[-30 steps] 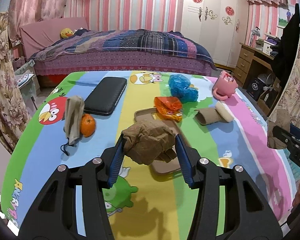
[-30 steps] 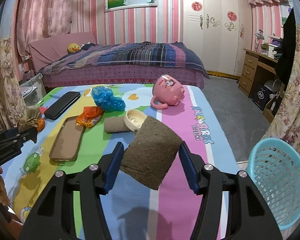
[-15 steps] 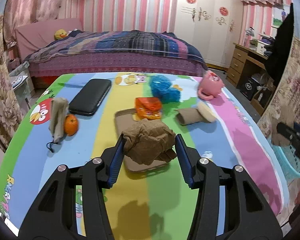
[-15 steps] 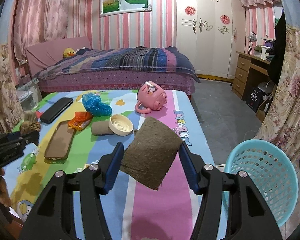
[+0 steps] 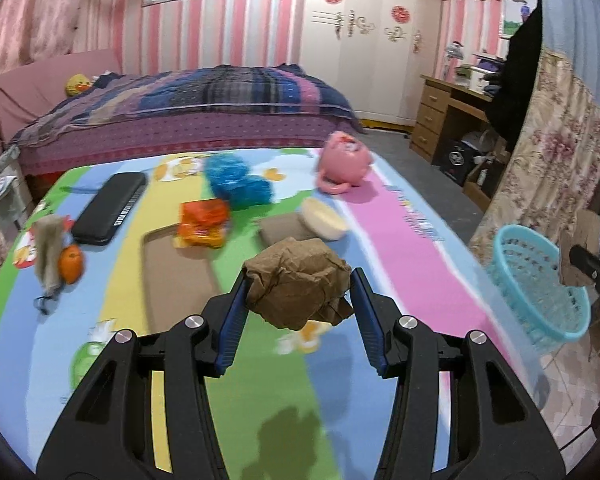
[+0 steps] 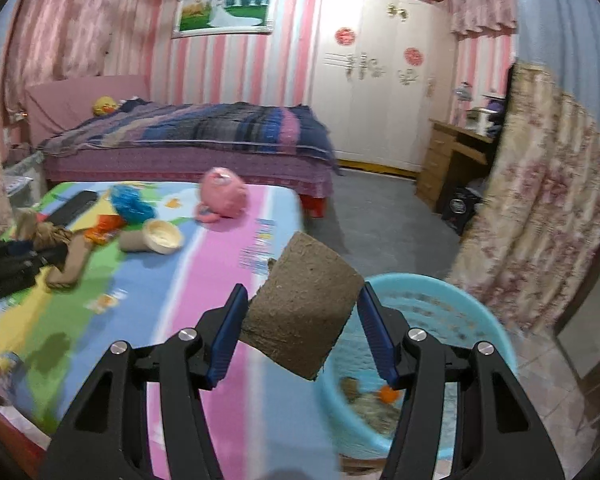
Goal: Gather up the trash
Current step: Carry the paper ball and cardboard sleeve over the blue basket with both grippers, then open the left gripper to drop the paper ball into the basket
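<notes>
The brown fibre pad (image 6: pixel 300 307) is pinched between the jaws of the right gripper (image 6: pixel 299 334). It is held clear of the tabletop, past the right edge, with its lower corner over the near rim of the blue basket (image 6: pixel 440 296). The basket stands on the floor just beside that edge and already holds some scraps, so it evidently serves as the trash bin. The pad is tilted in the grip, one corner pointing down, which should let it drop cleanly once the jaws spread.

The crumpled brown paper (image 5: pixel 300 282) is pinched between the jaws of the left gripper (image 5: pixel 298 300), raised above the middle of the tabletop (image 5: pixel 400 248). It appears to be next in line for the basket (image 5: pixel 540 284).

Remaining on the tabletop:
- an orange wrapper (image 5: pixel 204 224) and a blue plastic wad (image 5: pixel 236 184), near the far edge;
- a pink mug (image 5: pixel 344 162) on its side, at the far right corner;
- a black case (image 5: pixel 110 208) and an orange (image 5: pixel 71 268), toward the left edge.
</notes>
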A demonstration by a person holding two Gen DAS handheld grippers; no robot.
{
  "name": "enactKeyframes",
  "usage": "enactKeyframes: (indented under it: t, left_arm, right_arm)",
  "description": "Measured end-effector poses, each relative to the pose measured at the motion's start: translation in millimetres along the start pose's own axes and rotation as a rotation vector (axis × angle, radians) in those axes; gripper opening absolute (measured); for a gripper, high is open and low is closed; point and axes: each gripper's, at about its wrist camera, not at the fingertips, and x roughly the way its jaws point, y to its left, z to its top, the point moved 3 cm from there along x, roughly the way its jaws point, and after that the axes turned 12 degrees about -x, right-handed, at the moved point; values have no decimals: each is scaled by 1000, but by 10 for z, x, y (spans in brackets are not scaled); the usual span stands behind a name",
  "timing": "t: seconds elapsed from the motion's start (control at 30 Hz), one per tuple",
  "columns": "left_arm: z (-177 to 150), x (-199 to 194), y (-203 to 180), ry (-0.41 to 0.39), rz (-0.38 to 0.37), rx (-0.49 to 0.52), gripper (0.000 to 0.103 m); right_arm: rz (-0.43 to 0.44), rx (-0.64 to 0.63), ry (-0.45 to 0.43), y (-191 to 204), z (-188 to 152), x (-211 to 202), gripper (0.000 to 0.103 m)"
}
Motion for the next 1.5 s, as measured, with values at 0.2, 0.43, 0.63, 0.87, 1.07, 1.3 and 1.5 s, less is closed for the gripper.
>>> enactKeyframes:
  t: [0.2,0.43,0.63,0.87,1.07,1.3,1.5]
  left_arm:
    - [-89,169,-562,18,-59,80,49]
    - [-170,380,-1184,43,-139,125,49]
    - [-267,564,-1787,64,-235,166,49]
    - [-446,782,-2399,95,-316,252,50]
    - [-531,963,-2718,112,-333,311,54]
    - [-471,988,-2619,92,-280,320,85]
    - [-347,925,-2312,66,-220,269,92]
  right_arm:
    - [-71,56,40,-537,-255,78,57]
    - [-129,143,76,-1043,-526,185,57]
    - [-160,175,110,-1283,-722,304,56]
    - [-187,226,129,-1477,-915,330,56]
    - [-188,260,133,-1585,-1010,361,56]
    - [-187,255,151,-1563,-1075,404,56]
    - [-172,232,160,-1554,-1008,502,57]
